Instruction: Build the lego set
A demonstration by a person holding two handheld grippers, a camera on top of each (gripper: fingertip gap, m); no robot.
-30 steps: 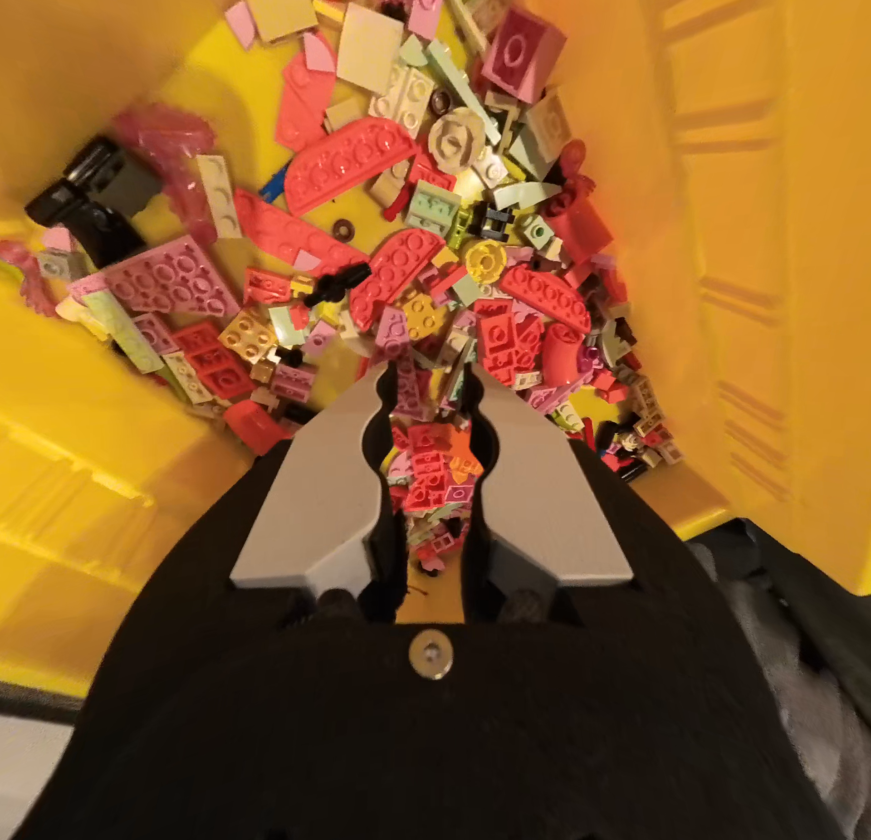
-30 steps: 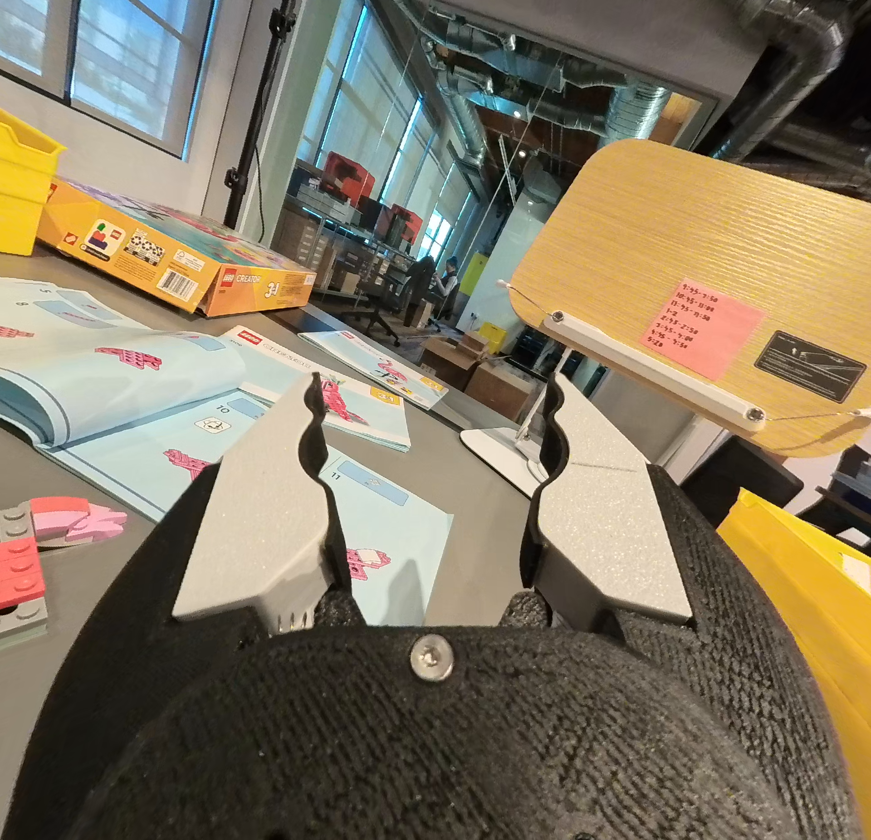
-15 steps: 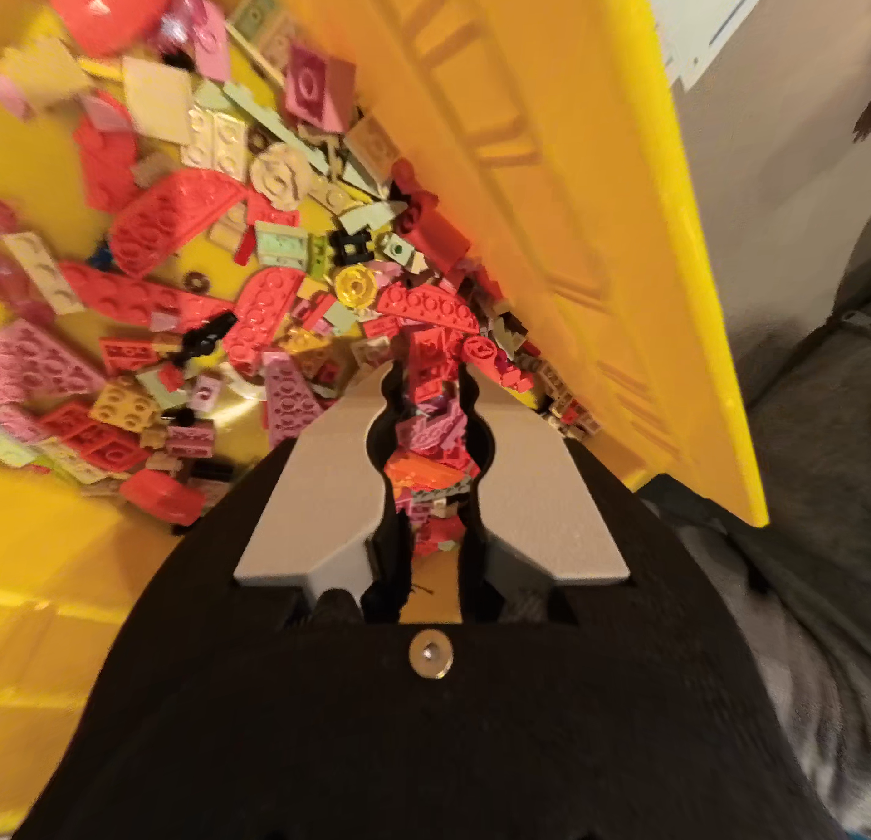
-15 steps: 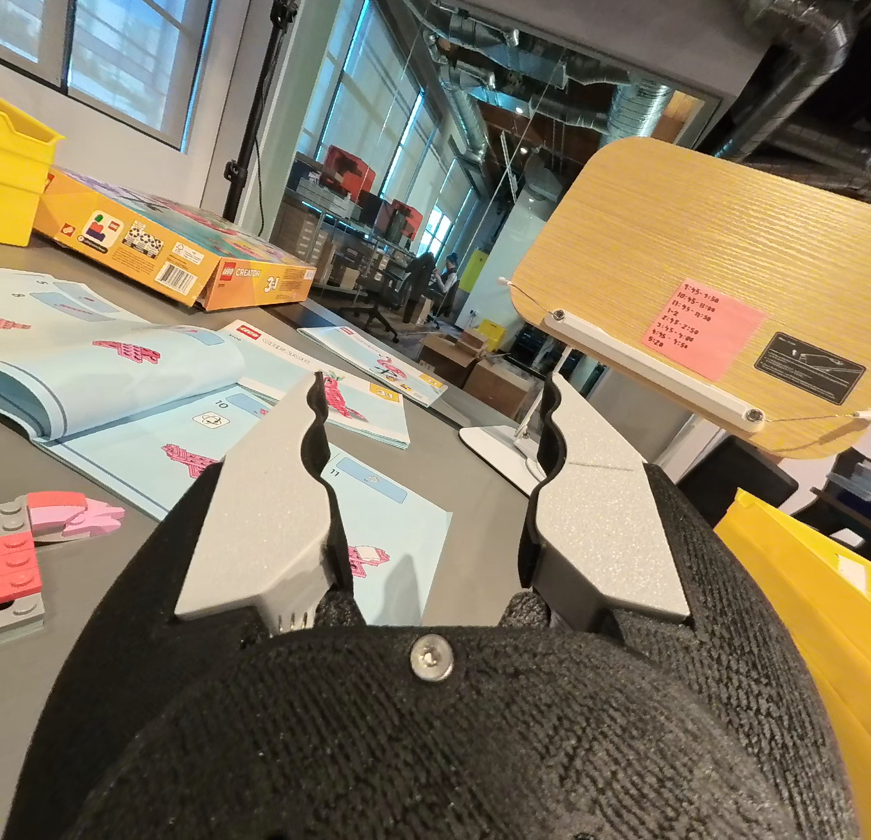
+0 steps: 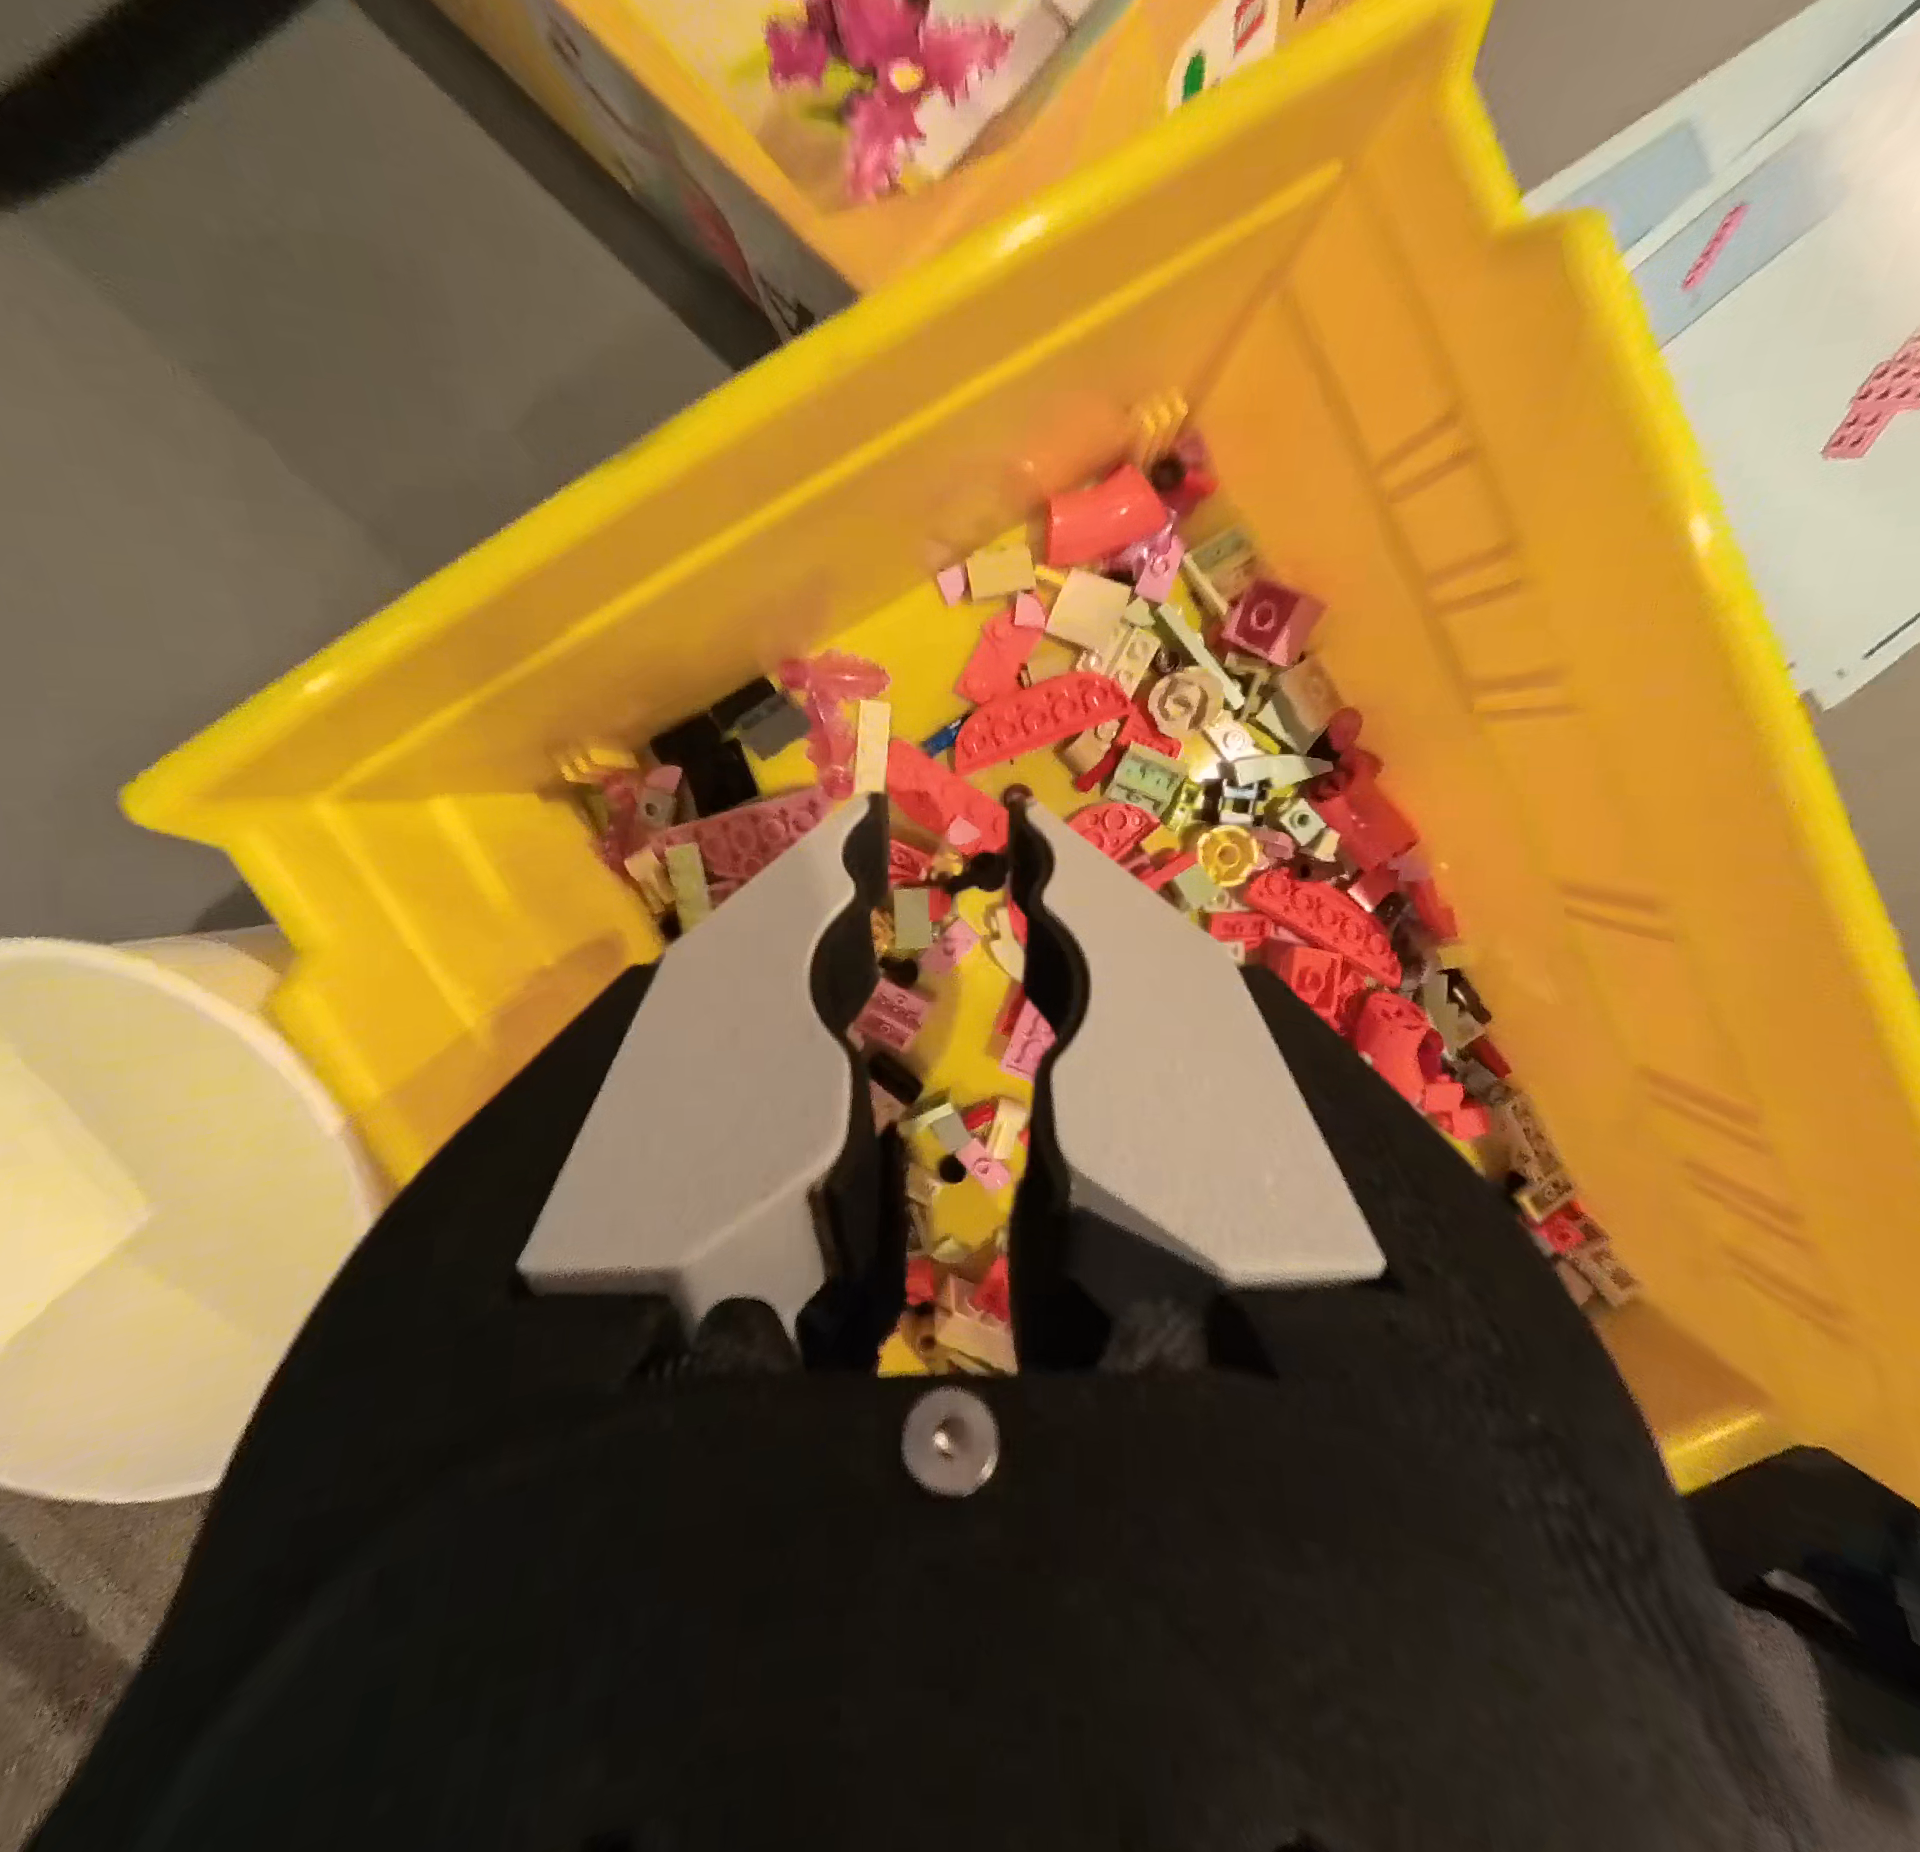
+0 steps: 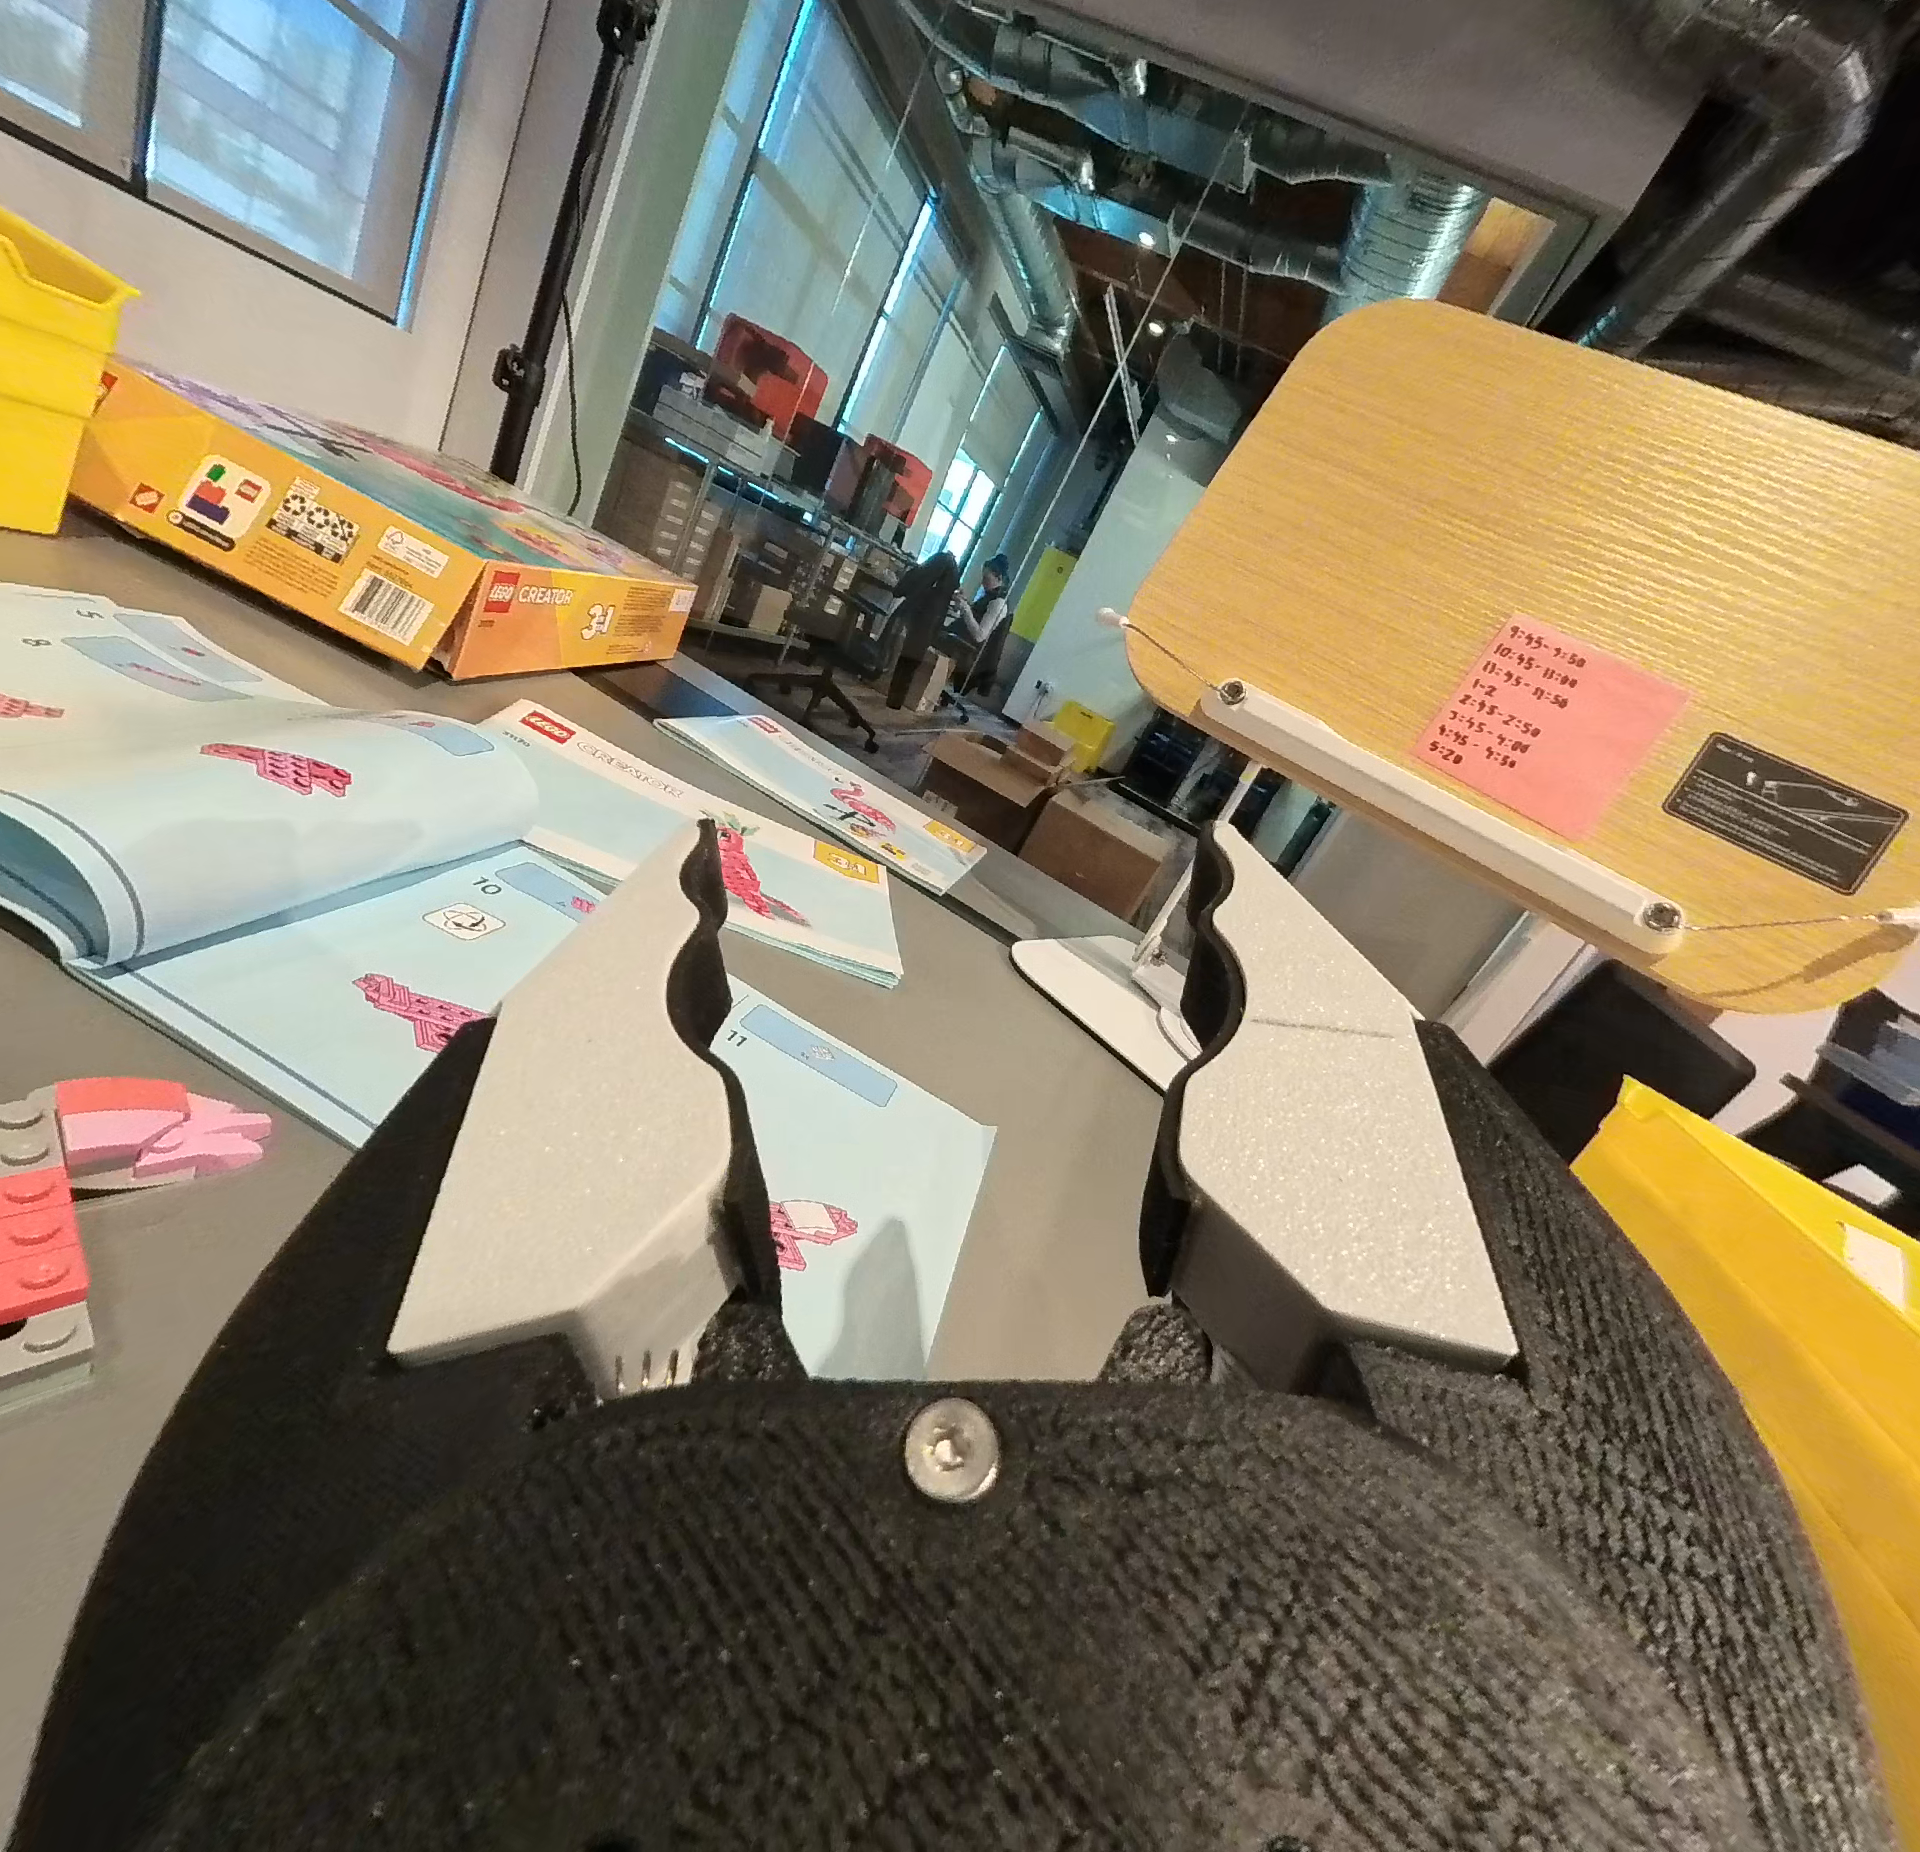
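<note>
A yellow bin (image 5: 727,514) holds a heap of loose Lego pieces (image 5: 1299,909), mostly red, pink and pale green. My left gripper (image 5: 943,810) hovers above the bin's middle, its jaws a narrow gap apart with nothing between them. My right gripper (image 6: 951,846) is wide open and empty, low over the grey table. A small partial build (image 6: 42,1231) of red and grey plates, with a pink piece (image 6: 156,1127) beside it, lies to its left. An open instruction booklet (image 6: 260,867) lies ahead of it and also shows in the left wrist view (image 5: 1766,348).
The orange Lego box (image 6: 364,535) lies at the back, behind the bin (image 5: 935,67). A white round container (image 5: 135,1231) stands left of the bin. A wooden board on a white stand (image 6: 1507,607) is ahead right. Another yellow bin wall (image 6: 1766,1335) is close on the right.
My left gripper has lifted up and back out of the bin, so the whole bin and the table around it now show. My right gripper has hardly moved.
</note>
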